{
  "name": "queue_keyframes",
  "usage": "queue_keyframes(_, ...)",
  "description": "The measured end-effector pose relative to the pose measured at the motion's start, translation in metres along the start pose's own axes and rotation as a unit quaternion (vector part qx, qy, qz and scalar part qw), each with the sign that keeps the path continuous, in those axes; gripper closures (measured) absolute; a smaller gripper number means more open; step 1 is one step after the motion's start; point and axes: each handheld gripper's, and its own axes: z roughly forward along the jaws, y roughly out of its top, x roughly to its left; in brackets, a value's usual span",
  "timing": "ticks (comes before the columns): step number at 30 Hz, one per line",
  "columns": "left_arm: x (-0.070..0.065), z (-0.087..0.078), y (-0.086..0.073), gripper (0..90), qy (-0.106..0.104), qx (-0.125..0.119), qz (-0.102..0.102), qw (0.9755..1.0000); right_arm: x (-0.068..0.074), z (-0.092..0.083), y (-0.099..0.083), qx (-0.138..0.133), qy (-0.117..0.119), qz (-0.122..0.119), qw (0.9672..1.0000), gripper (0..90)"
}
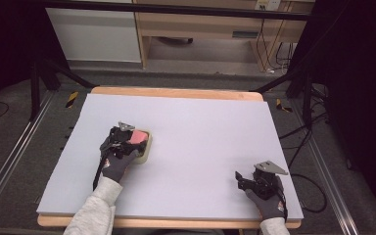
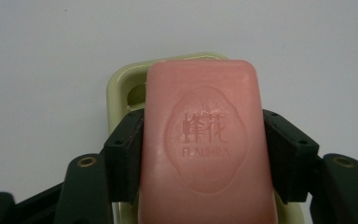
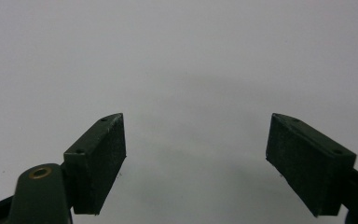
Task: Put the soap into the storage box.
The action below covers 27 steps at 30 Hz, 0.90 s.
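A pink bar of soap (image 2: 207, 144) with an embossed stamp is clamped between the two black jaws of my left gripper (image 2: 204, 140), which is shut on its long sides. It hangs over a pale yellow soap dish (image 2: 121, 86); whether it touches the dish I cannot tell. In the high view the left gripper (image 1: 133, 141) holds the soap (image 1: 138, 136) at the dish (image 1: 146, 152), left of the table's middle. My right gripper (image 1: 239, 179) rests near the front right corner, and in the right gripper view its jaws (image 3: 196, 163) stand open over bare surface.
A light grey mat (image 1: 200, 127) covers the wooden table (image 1: 176, 92). Metal rails, stand legs and cables lie on the floor around it, with a wooden shelf unit (image 1: 200, 29) behind.
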Motion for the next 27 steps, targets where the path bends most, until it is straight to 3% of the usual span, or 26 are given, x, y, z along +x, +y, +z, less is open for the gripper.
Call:
queue_keyframes(21,0.0014,0.0066,-0.0032,37.0,-0.001,0.013,-0.004,0.9999,0.0002,-0.0004,0.0,0.0,0.001,0.001,1.0,19.9)
queue_keyframes(27,0.0024,0.0038,-0.0024,34.3,-0.009,0.004,-0.008,0.9999,0.0001,-0.0003,-0.0001,0.0,-0.001,0.002,1.0,19.8)
